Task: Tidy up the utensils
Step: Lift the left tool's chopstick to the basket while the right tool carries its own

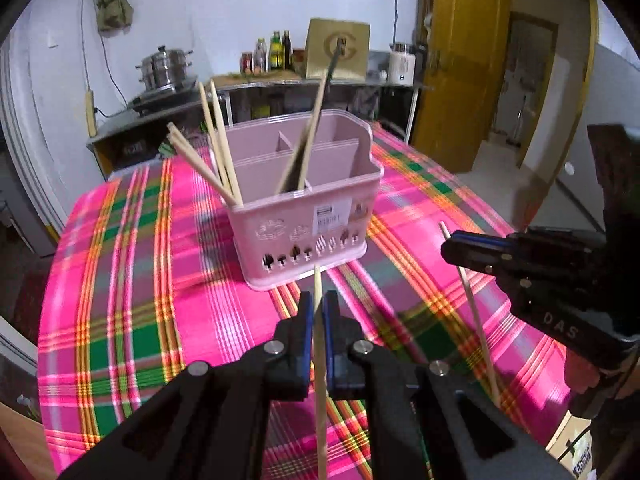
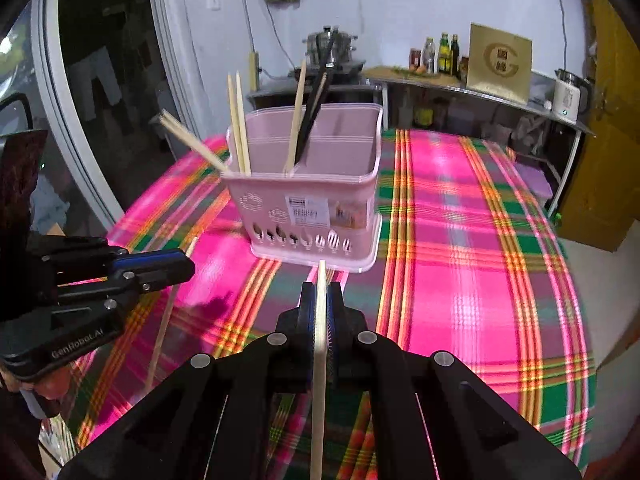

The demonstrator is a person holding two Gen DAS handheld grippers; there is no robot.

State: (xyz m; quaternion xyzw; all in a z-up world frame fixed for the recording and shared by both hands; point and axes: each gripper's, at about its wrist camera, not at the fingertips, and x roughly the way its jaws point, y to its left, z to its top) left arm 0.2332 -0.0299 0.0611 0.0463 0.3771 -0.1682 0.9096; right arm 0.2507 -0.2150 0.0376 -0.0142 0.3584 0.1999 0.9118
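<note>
Left wrist: left gripper (image 1: pixel 319 312) clamped on a chopstick (image 1: pixel 320 380); pink caddy (image 1: pixel 304 216) just ahead.
Right wrist: right gripper (image 2: pixel 321 304) clamped on another chopstick (image 2: pixel 319 360); caddy ahead, slightly left.
Risk: thin sticks may pivot, striking the rim.

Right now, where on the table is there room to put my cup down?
The plaid tablecloth right of the pink caddy is bare out to the table edge. In front of the caddy it is crowded: the left tool and right tool each hold a chopstick there.
</note>
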